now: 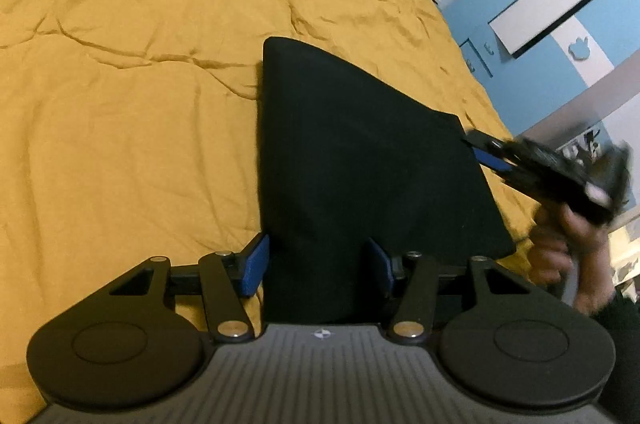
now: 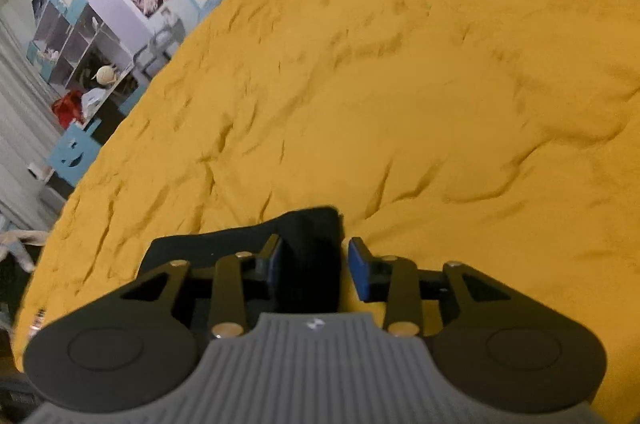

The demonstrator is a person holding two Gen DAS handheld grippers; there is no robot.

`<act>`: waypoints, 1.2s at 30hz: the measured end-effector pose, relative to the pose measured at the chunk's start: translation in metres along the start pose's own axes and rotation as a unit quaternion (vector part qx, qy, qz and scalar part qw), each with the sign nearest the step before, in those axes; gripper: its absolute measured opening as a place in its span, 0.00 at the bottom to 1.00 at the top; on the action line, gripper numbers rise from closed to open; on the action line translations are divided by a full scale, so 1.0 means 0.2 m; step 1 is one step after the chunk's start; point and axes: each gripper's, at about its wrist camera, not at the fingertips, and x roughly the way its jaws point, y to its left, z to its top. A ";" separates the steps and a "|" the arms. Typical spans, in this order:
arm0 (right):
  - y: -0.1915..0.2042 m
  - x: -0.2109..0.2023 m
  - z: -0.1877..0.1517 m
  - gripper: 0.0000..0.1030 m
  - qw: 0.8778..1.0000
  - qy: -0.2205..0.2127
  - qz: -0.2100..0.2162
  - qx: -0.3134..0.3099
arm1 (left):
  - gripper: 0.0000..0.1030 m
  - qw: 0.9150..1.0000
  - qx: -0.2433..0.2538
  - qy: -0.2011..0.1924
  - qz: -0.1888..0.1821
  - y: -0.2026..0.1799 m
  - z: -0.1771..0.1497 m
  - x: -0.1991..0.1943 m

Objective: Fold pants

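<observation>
Two claws at black pants (image 1: pixel 352 159) on yellow bed (image 1: pixel 140 83)
Left claw (image 1: pixel 318 266) and right claw (image 2: pixel 312 270) both spread wide, pants fabric lying between their pads, ungripped

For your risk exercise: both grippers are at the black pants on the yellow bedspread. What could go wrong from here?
1. The left gripper is open astride the pants; closing could pinch the bedspread too.
2. The right gripper is open at a corner; a shallow grasp may slip.
</observation>
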 end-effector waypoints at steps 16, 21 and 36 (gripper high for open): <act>0.27 -0.31 -0.39 0.24 0.980 0.069 -0.033 -0.182 | 0.58 0.999 0.023 0.005 0.031 -0.07 0.03 0.01; 0.36 -0.41 -0.35 0.24 0.983 0.020 -0.016 -0.182 | 0.58 0.999 0.018 0.003 0.029 -0.06 0.02 0.01; 0.18 -0.30 -0.22 0.37 0.998 0.059 0.003 -0.029 | 0.65 1.000 0.009 -0.017 -0.004 0.02 0.28 -0.04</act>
